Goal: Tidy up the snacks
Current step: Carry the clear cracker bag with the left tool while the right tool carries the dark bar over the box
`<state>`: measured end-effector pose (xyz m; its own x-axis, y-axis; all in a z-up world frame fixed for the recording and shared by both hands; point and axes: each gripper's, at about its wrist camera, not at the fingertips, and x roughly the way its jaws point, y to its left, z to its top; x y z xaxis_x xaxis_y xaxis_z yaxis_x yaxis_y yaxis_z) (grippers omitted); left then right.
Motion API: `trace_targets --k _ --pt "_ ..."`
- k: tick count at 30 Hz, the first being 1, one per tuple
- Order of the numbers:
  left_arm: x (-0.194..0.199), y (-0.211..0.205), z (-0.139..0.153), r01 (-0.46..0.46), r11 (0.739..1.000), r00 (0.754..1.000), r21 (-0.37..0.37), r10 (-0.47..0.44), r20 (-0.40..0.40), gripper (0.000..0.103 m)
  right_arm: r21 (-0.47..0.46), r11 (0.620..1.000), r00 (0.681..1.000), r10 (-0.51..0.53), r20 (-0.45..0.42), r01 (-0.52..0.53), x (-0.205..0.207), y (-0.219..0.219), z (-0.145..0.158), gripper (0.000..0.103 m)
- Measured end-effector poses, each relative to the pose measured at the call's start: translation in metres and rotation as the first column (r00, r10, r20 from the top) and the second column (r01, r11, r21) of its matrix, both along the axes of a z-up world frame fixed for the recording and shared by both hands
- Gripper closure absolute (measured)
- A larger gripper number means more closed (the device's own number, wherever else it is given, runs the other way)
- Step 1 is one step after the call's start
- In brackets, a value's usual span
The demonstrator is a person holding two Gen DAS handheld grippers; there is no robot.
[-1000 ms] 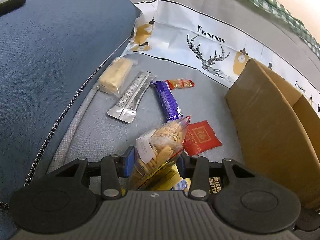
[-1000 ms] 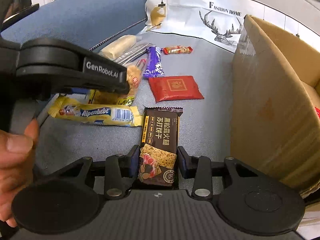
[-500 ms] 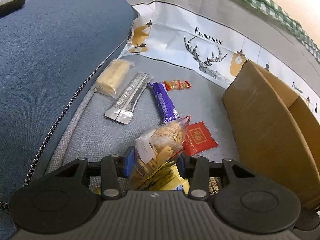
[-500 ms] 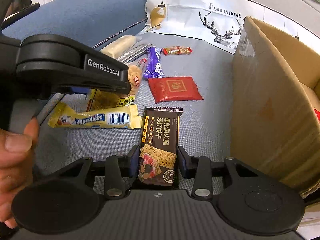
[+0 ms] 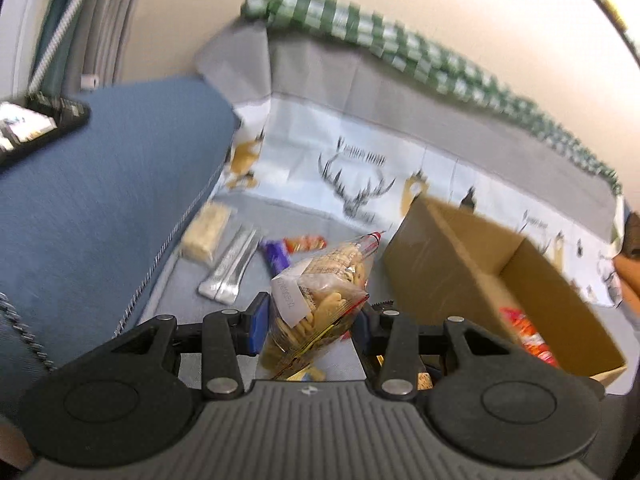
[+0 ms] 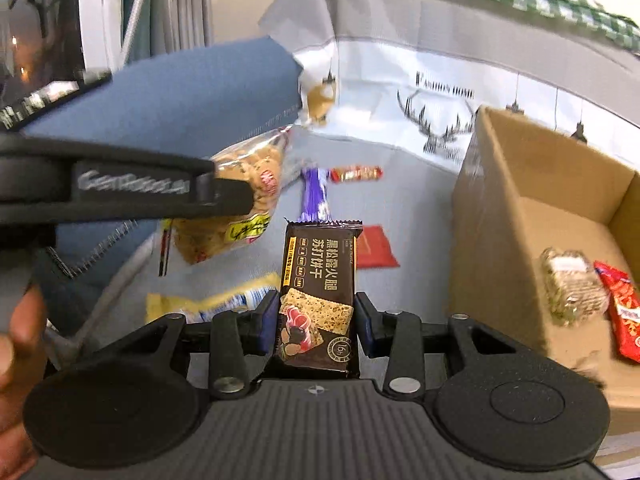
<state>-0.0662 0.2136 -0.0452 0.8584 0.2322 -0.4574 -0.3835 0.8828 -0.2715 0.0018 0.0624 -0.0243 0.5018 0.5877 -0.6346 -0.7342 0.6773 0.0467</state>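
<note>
My left gripper (image 5: 310, 316) is shut on a clear bag of biscuits (image 5: 320, 292) and holds it in the air above the grey sofa seat; the bag also shows in the right wrist view (image 6: 244, 196). My right gripper (image 6: 316, 320) is shut on a dark brown cracker packet (image 6: 320, 280), also lifted off the seat. An open cardboard box (image 6: 500, 200) stands to the right, with a clear snack pack (image 6: 572, 284) and a red packet (image 6: 624, 312) inside. In the left wrist view the box (image 5: 452, 264) is right of the bag.
Loose snacks lie on the seat: a purple bar (image 6: 316, 196), an orange-red wrapper (image 6: 356, 174), a red sachet (image 6: 374, 246), a yellow Alpenliebe pack (image 6: 224, 302), a silver sachet (image 5: 230, 264) and a pale bar (image 5: 206, 232). A blue cushion (image 5: 100, 184) rises at left.
Both grippers have risen sharply off the seat with their snacks. The views now look down from higher up, into the open box. The frames are motion-blurred.
</note>
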Motion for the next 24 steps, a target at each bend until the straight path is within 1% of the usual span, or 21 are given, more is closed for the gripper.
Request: trace_targets --k 2,4,6,8,9,10,12,14,18,21,24 --pt "-0.011 -0.006 0.014 -0.003 1.0 0.999 -0.001 0.003 0.037 0.056 0.037 0.999 1.0 0.004 0.027 -0.005 -0.004 -0.009 0.013 0.062" --pt "-0.021 -0.013 0.027 -0.015 1.0 0.997 -0.02 0.016 0.079 0.056 0.075 0.997 0.998 0.003 0.062 -0.008 -0.008 -0.02 0.027 0.062" --pt "-0.03 -0.021 0.035 -0.023 0.998 0.993 -0.061 0.03 0.114 0.056 0.112 0.994 0.995 -0.007 0.095 -0.004 -0.009 -0.032 0.039 0.062" --pt "-0.039 -0.03 0.035 -0.038 0.99 0.989 -0.137 0.057 0.137 0.056 0.15 0.989 0.992 -0.034 0.121 0.015 -0.006 -0.045 0.048 0.062" --pt "-0.042 -0.035 0.034 -0.047 0.984 0.987 -0.174 0.072 0.14 0.056 0.165 0.986 0.99 -0.05 0.129 0.029 -0.004 -0.051 0.051 0.062" --pt "-0.044 -0.042 0.033 -0.053 0.979 0.988 -0.196 0.08 0.134 0.056 0.179 0.983 0.988 -0.072 0.137 0.047 -0.001 -0.059 0.054 0.062" --pt "-0.04 -0.053 0.034 -0.038 0.976 0.992 -0.217 0.064 0.113 0.056 0.207 0.975 0.982 -0.108 0.152 0.075 0.006 -0.073 0.058 0.062" --pt "-0.03 -0.067 0.045 0.004 0.978 0.994 -0.21 0.02 0.111 0.056 0.236 0.966 0.973 -0.147 0.176 0.104 0.016 -0.089 0.061 0.062" --pt "-0.01 -0.098 0.075 0.075 0.975 0.986 -0.207 -0.041 0.162 0.056 0.295 0.94 0.947 -0.24 0.213 0.172 0.035 -0.126 0.065 0.062" --pt "0.013 -0.121 0.102 0.118 0.977 0.982 -0.175 -0.088 0.168 0.056 0.337 0.907 0.918 -0.336 0.211 0.254 0.052 -0.156 0.066 0.062" --pt "0.041 -0.139 0.127 0.16 0.975 0.975 -0.156 -0.132 0.178 0.056 0.359 0.872 0.884 -0.421 0.2 0.334 0.067 -0.183 0.061 0.062"
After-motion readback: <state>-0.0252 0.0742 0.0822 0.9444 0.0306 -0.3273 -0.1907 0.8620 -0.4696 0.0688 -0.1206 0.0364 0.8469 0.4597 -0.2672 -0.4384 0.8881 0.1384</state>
